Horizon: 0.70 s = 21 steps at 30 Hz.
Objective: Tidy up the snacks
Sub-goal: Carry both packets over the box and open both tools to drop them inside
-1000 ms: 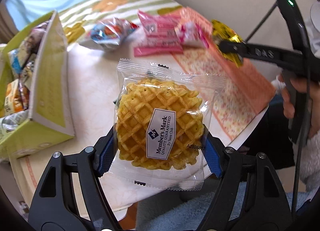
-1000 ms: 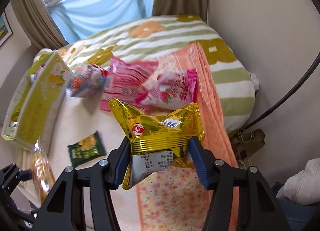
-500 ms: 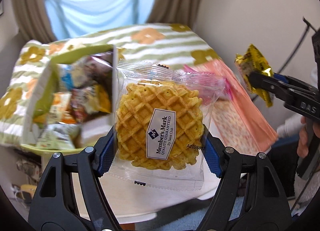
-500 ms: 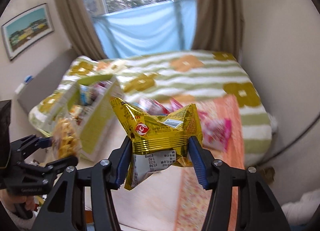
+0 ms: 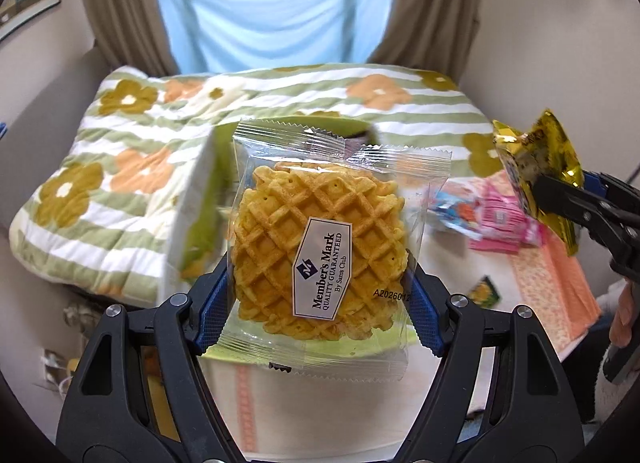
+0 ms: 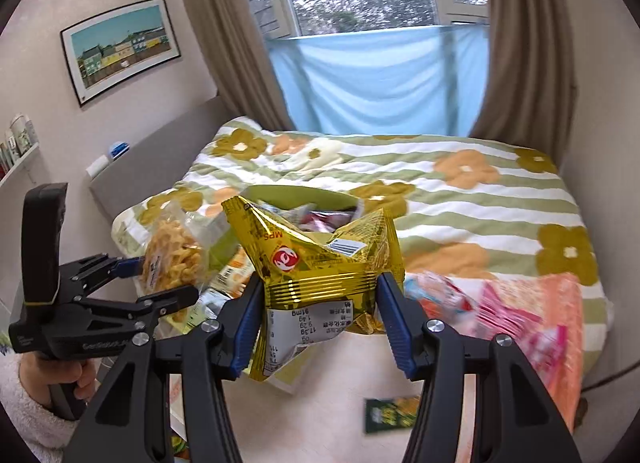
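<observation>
Left to right. The left claw (image 5: 320, 295) is clamped on a waffle pack (image 5: 320, 247), blue pads squeezing its two side edges, label facing the camera, pack lifted off the desk (image 5: 320, 415). In the right wrist view the same claw (image 6: 160, 283) sits at far left with the waffle end-on, a hand (image 6: 48, 379) on its handle.

Behind the waffle stands the green snack box (image 6: 304, 199), open-topped and already holding wrappers. Likely both packs are headed there, which would explain carrying them high above the rim.

Next, the right claw (image 6: 316, 323) is clamped on a gold snack bag (image 6: 320, 271), pinched low across its crumpled middle so the top flares out; it hangs in the air near the box.

Further right on the desk lie loose snacks: a blue-and-white packet (image 5: 456, 207), pink packets (image 5: 504, 219) on the orange cloth (image 5: 560, 287), and a small green sachet (image 5: 484, 293) nearer the edge. These are not sorted yet.

A floral bed (image 5: 120, 167) sits behind.
</observation>
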### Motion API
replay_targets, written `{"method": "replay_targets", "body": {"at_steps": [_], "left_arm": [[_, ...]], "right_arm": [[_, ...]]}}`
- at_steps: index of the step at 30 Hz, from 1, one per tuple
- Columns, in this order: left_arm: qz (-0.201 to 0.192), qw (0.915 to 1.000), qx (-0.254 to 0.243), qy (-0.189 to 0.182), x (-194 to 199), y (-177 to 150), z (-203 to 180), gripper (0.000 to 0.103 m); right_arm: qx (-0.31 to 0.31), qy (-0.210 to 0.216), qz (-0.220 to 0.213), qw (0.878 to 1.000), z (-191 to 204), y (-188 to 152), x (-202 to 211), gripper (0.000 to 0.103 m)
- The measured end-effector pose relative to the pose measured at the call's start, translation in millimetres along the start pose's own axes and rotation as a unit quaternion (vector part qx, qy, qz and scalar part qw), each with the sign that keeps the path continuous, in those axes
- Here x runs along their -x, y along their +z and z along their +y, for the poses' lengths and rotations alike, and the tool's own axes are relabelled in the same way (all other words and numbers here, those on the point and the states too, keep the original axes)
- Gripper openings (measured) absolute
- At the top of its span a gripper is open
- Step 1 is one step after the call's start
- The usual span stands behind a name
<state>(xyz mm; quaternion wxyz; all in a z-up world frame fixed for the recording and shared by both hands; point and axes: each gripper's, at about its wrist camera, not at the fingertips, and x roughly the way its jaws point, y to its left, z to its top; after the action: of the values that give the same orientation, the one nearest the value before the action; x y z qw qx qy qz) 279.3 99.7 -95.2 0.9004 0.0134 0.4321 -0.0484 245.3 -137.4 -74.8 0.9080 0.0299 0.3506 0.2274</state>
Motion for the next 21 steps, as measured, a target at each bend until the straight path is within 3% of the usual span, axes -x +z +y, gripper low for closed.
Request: {"method": "replay_targets", "body": {"at_steps": [6,9,13,17,21], "left_arm": [[0.035,0.9992,0.019,-0.009,-35.0,4.1,50.2,0.073],[0.061,0.9974,0.025,-0.030,-56.0,-0.1,66.7,0.077],[0.089,0.9947,0.020,-0.048,-73.7,-10.9,76.4,0.103],[0.106,0.9927,0.008,-0.057,-75.4,-23.7,87.1,0.103],[0.090,0.9939,0.013,-0.062,-62.3,-28.8,99.6,0.103]], "right_arm": [[0.005,0.018,0.022,1.000,33.0,7.7,-46.8,0.051],[0.009,0.020,0.035,0.999,46.8,8.3,-67.1,0.051],[0.003,0.018,0.048,0.999,60.1,7.8,-88.4,0.051],[-0.012,0.009,0.053,0.998,69.1,6.8,-102.7,0.051],[-0.024,-0.003,0.061,0.998,78.5,-2.6,-111.4,0.051]]}}
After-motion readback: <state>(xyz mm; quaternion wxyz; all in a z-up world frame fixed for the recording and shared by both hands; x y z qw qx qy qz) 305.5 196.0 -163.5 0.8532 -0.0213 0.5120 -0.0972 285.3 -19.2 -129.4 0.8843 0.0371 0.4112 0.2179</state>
